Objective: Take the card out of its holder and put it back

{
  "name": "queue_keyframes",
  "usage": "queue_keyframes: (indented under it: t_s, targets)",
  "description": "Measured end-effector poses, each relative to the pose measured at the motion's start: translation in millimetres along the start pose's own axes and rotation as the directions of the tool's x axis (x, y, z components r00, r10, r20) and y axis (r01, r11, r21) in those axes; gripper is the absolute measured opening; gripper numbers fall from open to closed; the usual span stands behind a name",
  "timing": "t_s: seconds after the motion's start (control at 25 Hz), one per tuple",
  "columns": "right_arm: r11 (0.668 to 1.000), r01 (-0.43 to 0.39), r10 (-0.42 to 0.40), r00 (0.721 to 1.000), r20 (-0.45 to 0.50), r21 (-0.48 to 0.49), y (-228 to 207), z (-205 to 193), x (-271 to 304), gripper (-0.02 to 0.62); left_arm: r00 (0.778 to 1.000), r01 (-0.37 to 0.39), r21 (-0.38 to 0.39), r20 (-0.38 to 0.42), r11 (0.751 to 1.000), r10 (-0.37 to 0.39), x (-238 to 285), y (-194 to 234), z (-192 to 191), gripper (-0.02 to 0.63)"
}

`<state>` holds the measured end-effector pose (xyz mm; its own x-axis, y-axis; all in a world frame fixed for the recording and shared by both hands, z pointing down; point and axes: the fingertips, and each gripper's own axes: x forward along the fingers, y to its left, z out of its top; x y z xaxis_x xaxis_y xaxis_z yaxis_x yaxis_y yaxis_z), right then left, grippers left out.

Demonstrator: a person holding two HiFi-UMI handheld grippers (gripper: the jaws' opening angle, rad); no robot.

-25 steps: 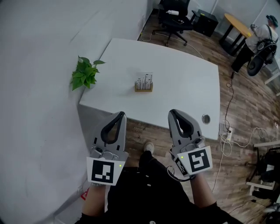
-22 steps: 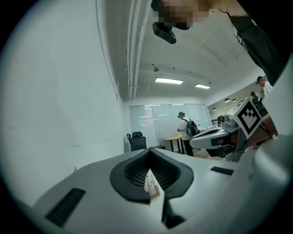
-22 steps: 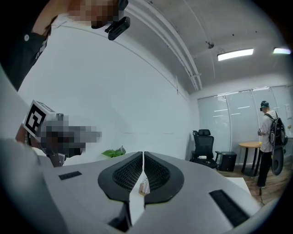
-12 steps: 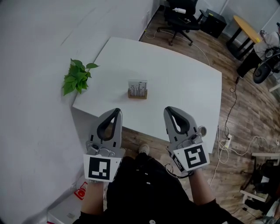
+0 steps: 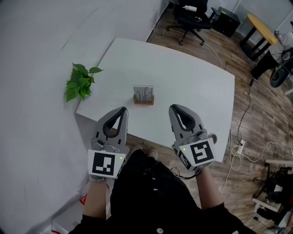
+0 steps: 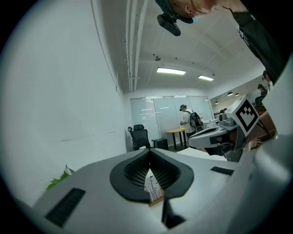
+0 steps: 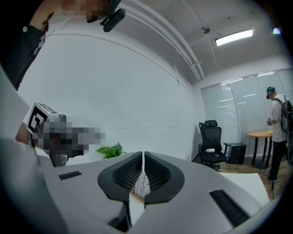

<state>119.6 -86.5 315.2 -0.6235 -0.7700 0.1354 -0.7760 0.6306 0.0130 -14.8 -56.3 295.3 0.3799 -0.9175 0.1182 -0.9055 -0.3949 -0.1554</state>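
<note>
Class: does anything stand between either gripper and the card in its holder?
Nothing visible does. Only bare table separates the left gripper and right gripper from the card in its holder; the plant is well aside.

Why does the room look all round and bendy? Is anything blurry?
Left gripper view: the wide lens curves the wall, leaves black corners, and the ceiling lamp glows white. Right gripper view: same curving and black corners. Head view: sharp, evenly lit, the table only slightly bowed.

A white table [image 5: 192,77] is set against a white wall [image 5: 41,55] on wooden flooring [image 5: 261,114], with a black office chair [image 5: 190,11] placed beyond.
</note>
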Motion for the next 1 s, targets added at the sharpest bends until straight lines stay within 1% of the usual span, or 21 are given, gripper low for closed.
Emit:
queue_keyframes:
  t_s: [0.2, 0.4, 0.44, 0.48, 0.52, 0.56, 0.72, 0.8, 0.92, 1.0]
  targets:
    - [1.0, -0.022, 0.022, 0.999, -0.043, -0.001, -3, -12, 23, 0.046, 0.999, 0.032, -0.01, -0.026, 0.999, -0.033, 21, 12, -16, 0.014]
    - [0.999, -0.052, 0.051, 0.993, -0.102, -0.004, -4, -29, 49, 0.048, 0.994, 0.07, -0.041, -0.083, 0.997, -0.073, 44, 24, -43, 0.015]
    - [0.999, -0.054, 0.054, 0.993, -0.106, -0.002, -5, -32, 55, 0.05, 0.992, 0.077, -0.046, -0.092, 0.996, -0.081, 48, 26, -48, 0.022]
    - [0.998, -0.057, 0.057, 0.993, -0.107, 0.002, -6, -35, 59, 0.066, 0.991, 0.084, -0.052, -0.101, 0.995, -0.089, 52, 28, -53, 0.042]
    - [0.998, -0.061, 0.061, 0.992, -0.11, 0.007, -7, -39, 64, 0.112, 0.99, 0.09, -0.059, -0.108, 0.994, -0.096, 56, 31, -58, 0.063]
    - [0.998, -0.066, 0.067, 0.991, -0.116, 0.01, -8, -44, 68, 0.13, 0.988, 0.096, -0.066, -0.113, 0.993, -0.103, 60, 33, -62, 0.074]
    - [0.995, -0.099, 0.1, 0.983, -0.151, 0.014, -8, -61, 85, 0.168, 0.979, 0.156, -0.067, -0.125, 0.985, -0.164, 74, 41, -81, 0.121]
    - [0.994, -0.112, 0.113, 0.982, -0.155, 0.015, -9, -66, 95, 0.176, 0.974, 0.166, -0.09, -0.138, 0.982, -0.178, 80, 43, -90, 0.143]
    - [0.993, -0.115, 0.118, 0.977, -0.178, 0.028, -15, -78, 108, 0.176, 0.967, 0.22, -0.045, -0.126, 0.975, -0.224, 95, 44, -107, 0.155]
    - [0.992, -0.122, 0.127, 0.973, -0.191, 0.039, -18, -85, 117, 0.177, 0.961, 0.244, -0.038, -0.128, 0.969, -0.247, 105, 45, -115, 0.16]
